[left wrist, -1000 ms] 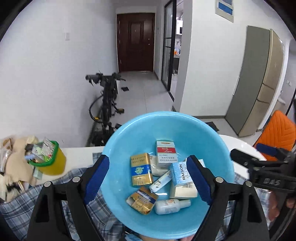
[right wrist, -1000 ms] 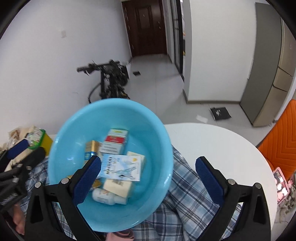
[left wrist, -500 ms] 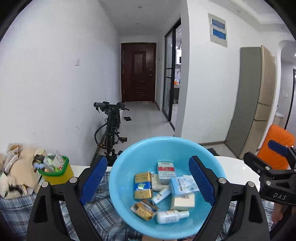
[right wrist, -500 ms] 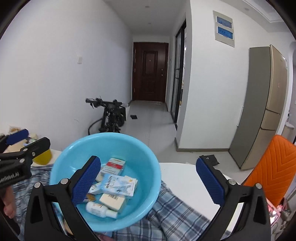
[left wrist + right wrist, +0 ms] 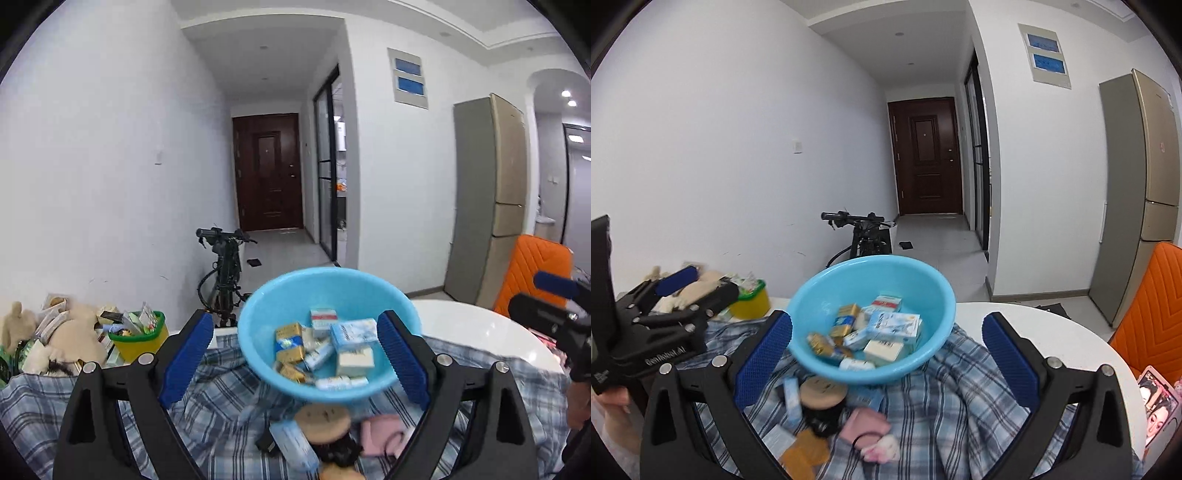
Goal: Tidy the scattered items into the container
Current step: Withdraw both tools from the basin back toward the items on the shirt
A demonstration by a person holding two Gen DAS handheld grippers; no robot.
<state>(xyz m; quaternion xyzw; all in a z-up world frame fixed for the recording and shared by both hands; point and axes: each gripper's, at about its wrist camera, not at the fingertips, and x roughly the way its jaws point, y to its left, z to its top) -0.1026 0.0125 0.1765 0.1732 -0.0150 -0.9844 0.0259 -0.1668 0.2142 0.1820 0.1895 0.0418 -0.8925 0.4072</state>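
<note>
the plaid cloth (image 5: 953, 398) covers the white table (image 5: 1067, 332). on it sits the blue basin (image 5: 875, 280), holding boxes (image 5: 894, 326). a wooden-lidded jar (image 5: 823, 397) lies in front. left gripper (image 5: 295, 354) and right gripper (image 5: 886, 354) both gape wide, holding nothing.

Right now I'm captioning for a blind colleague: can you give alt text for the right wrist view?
A light blue basin holding small boxes and packets sits on a plaid cloth, framed by the open right gripper. Nearer the camera lie a wooden-lidded jar and a pink item; the left gripper is at left.
</note>
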